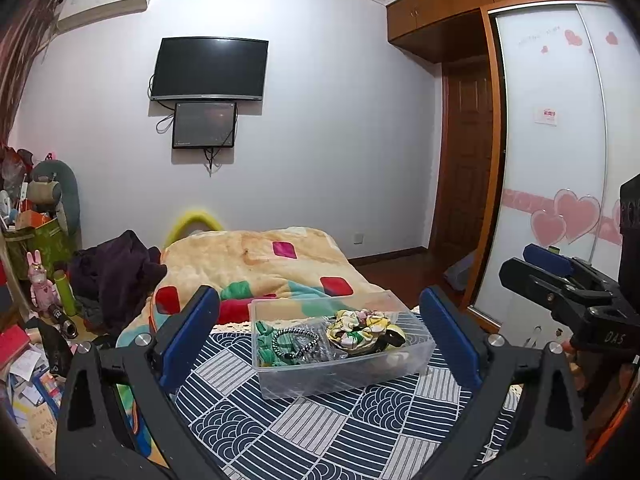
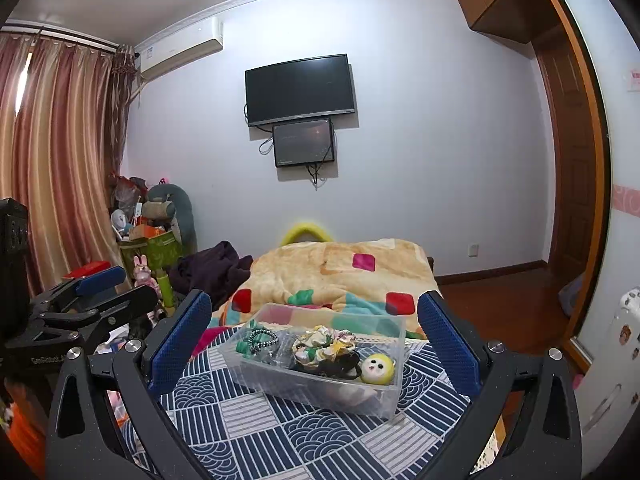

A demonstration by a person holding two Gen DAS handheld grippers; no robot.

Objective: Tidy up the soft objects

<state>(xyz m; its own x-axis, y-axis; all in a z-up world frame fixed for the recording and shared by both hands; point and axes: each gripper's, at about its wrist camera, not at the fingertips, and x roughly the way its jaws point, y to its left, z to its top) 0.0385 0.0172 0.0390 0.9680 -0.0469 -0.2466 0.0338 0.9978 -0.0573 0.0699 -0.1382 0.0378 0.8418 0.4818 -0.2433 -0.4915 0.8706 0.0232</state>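
From the left wrist I look down a bedroom toward a white wall with a television (image 1: 210, 69); below me the bed (image 1: 320, 432) carries a navy-and-white patterned cover, with a peach blanket (image 1: 256, 260) heaped beyond it; on the cover sits a clear plastic box (image 1: 340, 376). My left gripper (image 1: 320, 344) frames the box with its fingers (image 1: 190, 336) spread wide and holding nothing; the right gripper (image 1: 560, 276) hangs at the right edge, apart from the box. In the box I see a floral scrunchie (image 1: 360, 330), a black-and-white braided band (image 1: 296, 340) and green fabric (image 1: 266, 346); I judge all of these light, limp and easily crushed, so they should be pinched across a bunched fold rather than at a loose edge; the thin band may slip from the pads.

From the right wrist the same wall and curtains (image 2: 60, 168) stand behind the bed; the clear plastic box lies just ahead, between my right gripper's fingers (image 2: 180, 344), which are wide apart and empty. Here a small yellow round plush face (image 2: 378, 368) shows in the box's near right corner, beside a black band; I judge it springy and light, best taken across its middle. The box itself looks stiff but thin-walled, probably slick; I would take it by its rim.
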